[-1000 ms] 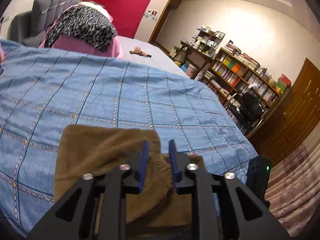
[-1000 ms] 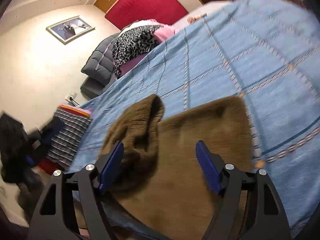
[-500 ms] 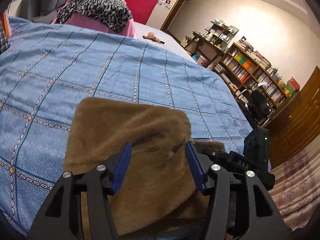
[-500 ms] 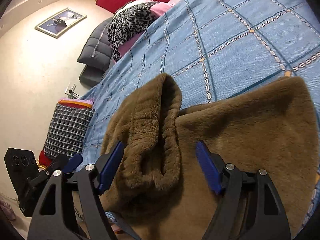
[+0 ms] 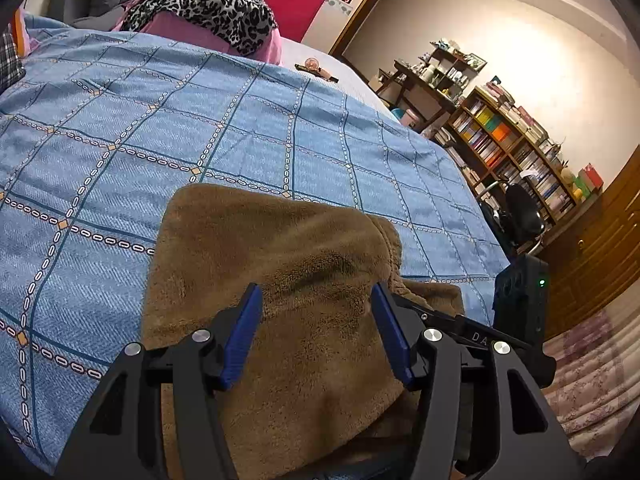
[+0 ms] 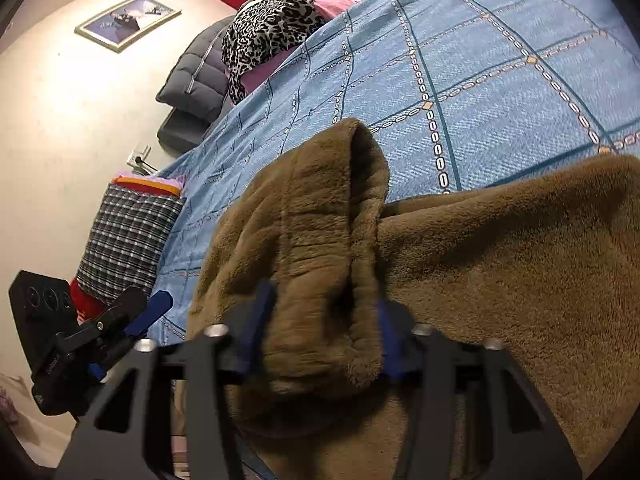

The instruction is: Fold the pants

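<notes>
The brown fleece pants (image 5: 288, 264) lie folded on the blue checked bedspread (image 5: 200, 128) at the bed's near edge. My left gripper (image 5: 316, 332) is open, its blue pads on either side of the flat folded part, just above it. In the right wrist view the pants (image 6: 500, 280) spread to the right, with the ribbed waistband end (image 6: 320, 248) bunched up. My right gripper (image 6: 320, 332) has its jaws closing on that bunched end; the fleece fills the gap and hides the pads. The left gripper also shows at the left edge of the right wrist view (image 6: 132, 320).
A leopard-print blanket over pink bedding (image 5: 204, 4) and a grey headboard lie at the bed's far end. A plaid pillow (image 6: 128, 236) sits at the left bed edge. Bookshelves (image 5: 516, 148), an office chair (image 5: 524, 212) and a wooden door stand to the right.
My left gripper opened and moved forward over the folded pants. My right gripper moved forward and narrowed its jaws around the bunched waistband end.
</notes>
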The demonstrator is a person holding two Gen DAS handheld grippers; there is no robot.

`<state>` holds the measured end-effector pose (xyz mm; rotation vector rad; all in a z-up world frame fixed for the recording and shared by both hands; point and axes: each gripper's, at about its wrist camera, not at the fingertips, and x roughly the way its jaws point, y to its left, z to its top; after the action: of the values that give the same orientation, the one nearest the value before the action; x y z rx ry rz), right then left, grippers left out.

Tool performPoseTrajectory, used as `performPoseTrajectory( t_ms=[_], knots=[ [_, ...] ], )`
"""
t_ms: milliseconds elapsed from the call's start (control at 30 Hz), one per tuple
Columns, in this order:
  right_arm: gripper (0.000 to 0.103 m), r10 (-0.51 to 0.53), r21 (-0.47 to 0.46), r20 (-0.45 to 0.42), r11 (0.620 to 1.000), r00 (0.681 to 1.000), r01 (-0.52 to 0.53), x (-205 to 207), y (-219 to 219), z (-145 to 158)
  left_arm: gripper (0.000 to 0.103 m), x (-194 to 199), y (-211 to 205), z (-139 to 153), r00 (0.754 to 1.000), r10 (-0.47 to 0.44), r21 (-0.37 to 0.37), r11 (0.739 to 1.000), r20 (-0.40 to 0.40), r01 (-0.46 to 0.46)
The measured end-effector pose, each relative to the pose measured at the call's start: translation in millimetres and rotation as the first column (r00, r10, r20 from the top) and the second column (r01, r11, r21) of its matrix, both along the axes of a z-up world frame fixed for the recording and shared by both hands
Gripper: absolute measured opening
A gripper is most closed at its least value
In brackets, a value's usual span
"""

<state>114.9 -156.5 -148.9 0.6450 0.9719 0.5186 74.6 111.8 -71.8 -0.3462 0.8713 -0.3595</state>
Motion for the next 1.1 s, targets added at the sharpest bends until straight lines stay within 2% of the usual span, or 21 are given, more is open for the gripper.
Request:
performPoseTrajectory(
  t_ms=[167,333,400,433,533,667,800,867,967,1000,1100],
  knots=[
    [0.033,0.028,0.006,0.093,1.000,0.995,-0.029,-8.7,-0.8,36.0,0.057,0.2,5.1,4.9,1.000,0.020,0.010,1.000,0.009,-0.020],
    [0.031,0.048,-0.003,0.255,0.999,0.966,-0.049,-25.9,-6.3,97.3,0.057,-0.2,5.5,16.9,0.999,0.027,0.017,0.999,0.034,-0.028],
    [0.031,0.039,-0.002,0.313,0.999,0.949,-0.040,-38.0,-16.5,119.8,0.058,-1.6,2.4,22.0,0.999,0.020,0.021,1.000,0.047,-0.021],
    [0.031,0.032,-0.003,0.329,0.999,0.944,-0.033,-41.8,-16.8,126.2,0.062,-3.0,-0.3,25.0,0.998,0.012,0.021,1.000,0.056,-0.013],
    [0.031,-0.012,0.000,0.357,1.000,0.934,0.013,-60.4,-43.1,138.6,0.062,-5.4,-12.0,31.9,0.997,-0.020,0.022,1.000,0.077,0.018],
    [0.030,-0.103,-0.012,0.318,0.994,0.943,0.112,-88.6,-81.6,124.4,0.062,-6.4,-33.3,33.1,0.994,-0.078,0.027,0.997,0.081,0.076],
    [0.028,-0.197,-0.008,0.181,0.979,0.964,0.202,-115.0,-117.8,74.9,0.062,-6.8,-59.1,27.2,0.988,-0.141,0.045,0.989,0.064,0.138],
    [0.027,-0.227,-0.011,0.114,0.973,0.967,0.230,-121.9,-127.1,49.1,0.062,-6.4,-72.1,20.2,0.983,-0.175,0.062,0.983,0.050,0.172],
    [0.025,-0.260,-0.046,0.068,0.964,0.963,0.263,-128.8,-132.2,20.4,0.062,-7.4,-89.6,4.1,0.974,-0.224,0.099,0.970,0.023,0.221],
    [0.025,-0.270,-0.029,0.050,0.962,0.961,0.272,-130.8,-135.3,11.5,0.062,-7.8,-95.3,-4.1,0.971,-0.239,0.114,0.965,0.005,0.237],
    [0.025,-0.279,-0.019,0.049,0.960,0.959,0.280,-132.6,-137.9,1.9,0.063,-12.3,-103.3,-24.9,0.966,-0.257,0.142,0.955,-0.040,0.260]
  ],
)
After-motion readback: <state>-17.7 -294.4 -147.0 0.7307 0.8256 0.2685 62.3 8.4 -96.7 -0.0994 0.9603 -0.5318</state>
